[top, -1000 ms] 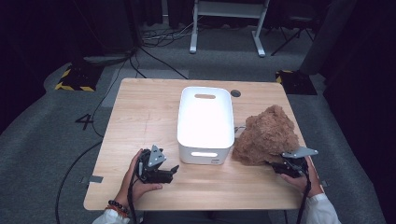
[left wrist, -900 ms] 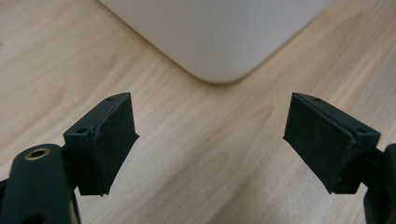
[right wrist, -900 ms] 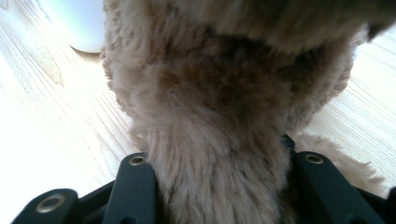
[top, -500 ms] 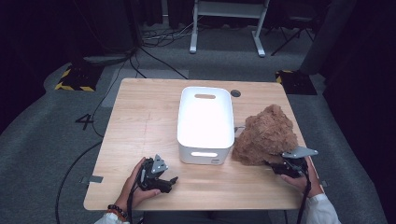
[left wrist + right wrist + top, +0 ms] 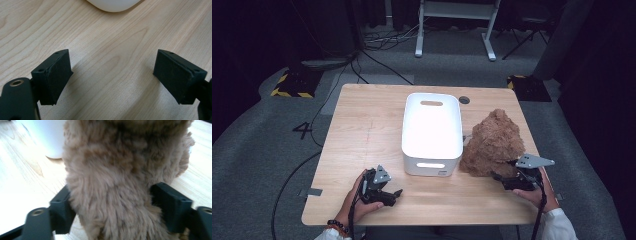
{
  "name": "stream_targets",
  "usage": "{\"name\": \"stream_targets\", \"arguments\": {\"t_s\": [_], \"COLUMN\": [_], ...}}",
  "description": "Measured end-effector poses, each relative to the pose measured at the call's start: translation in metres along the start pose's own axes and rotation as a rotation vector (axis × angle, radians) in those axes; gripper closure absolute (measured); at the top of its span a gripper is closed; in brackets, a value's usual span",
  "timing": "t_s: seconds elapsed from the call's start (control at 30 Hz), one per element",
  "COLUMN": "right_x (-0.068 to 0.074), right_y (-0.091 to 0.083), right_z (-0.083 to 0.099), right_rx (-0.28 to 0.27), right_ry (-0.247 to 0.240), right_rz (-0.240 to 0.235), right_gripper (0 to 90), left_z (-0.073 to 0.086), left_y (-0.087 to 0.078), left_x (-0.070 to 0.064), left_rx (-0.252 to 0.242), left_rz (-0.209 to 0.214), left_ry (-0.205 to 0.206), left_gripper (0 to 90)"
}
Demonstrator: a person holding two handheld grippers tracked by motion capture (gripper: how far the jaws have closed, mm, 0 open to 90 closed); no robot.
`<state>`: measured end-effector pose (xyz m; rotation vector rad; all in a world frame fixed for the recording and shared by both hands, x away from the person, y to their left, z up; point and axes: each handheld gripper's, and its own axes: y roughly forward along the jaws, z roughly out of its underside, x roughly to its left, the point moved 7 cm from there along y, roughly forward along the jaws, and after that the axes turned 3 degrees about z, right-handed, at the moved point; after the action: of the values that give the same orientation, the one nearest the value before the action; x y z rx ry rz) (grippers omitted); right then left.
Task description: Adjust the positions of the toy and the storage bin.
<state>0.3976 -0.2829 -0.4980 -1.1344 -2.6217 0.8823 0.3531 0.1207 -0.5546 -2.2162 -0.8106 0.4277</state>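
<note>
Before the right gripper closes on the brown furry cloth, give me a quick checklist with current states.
1. Brown furry cloth sits between the right gripper jaws: ok.
2. Right jaws clamped on the fur: cannot tell; they flank it, still spread wide.
3. White bin upright beside the cloth, opening facing up: ok.
4. Left gripper open, nothing between its jaws, only bare table: ok.
5. Left gripper away from the cloth, near the bin's front: ok.

2 black tools (image 5: pixel 382 189) (image 5: pixel 518 181), grey 3-cornered plates, white sleeves, beaded bracelet (image 5: pixel 337 226)
</note>
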Motion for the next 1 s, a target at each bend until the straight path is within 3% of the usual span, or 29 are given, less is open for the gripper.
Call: {"name": "stream_targets", "arguments": {"t_s": [0.17, 0.37, 0.57, 0.83, 1.0], "right_x": [-0.001, 0.000, 0.001, 0.000, 0.001], "right_y": [-0.004, -0.014, -0.010, 0.005, 0.011], "right_z": [-0.009, -0.025, -0.038, -0.042, -0.039], "right_rx": [-0.020, -0.078, -0.109, -0.081, -0.076], "right_ry": [0.032, 0.081, 0.124, 0.171, 0.175], "right_rz": [0.041, 0.055, 0.078, 0.117, 0.095], "right_gripper": [17.3, 16.0, 15.8, 15.1, 17.5], "left_z": [0.000, 0.000, 0.000, 0.000, 0.000], "left_y": [0.000, 0.000, 0.000, 0.000, 0.000], "left_x": [0.000, 0.000, 0.000, 0.000, 0.000], "left_rx": [0.000, -0.001, 0.000, 0.000, -0.001], "left_rz": [0.000, 0.001, 0.001, 0.001, 0.002], "left_ry": [0.000, 0.000, 0.000, -0.001, -0.001], "left_gripper": [14.7, 14.7, 14.6, 14.6, 14.6]}}
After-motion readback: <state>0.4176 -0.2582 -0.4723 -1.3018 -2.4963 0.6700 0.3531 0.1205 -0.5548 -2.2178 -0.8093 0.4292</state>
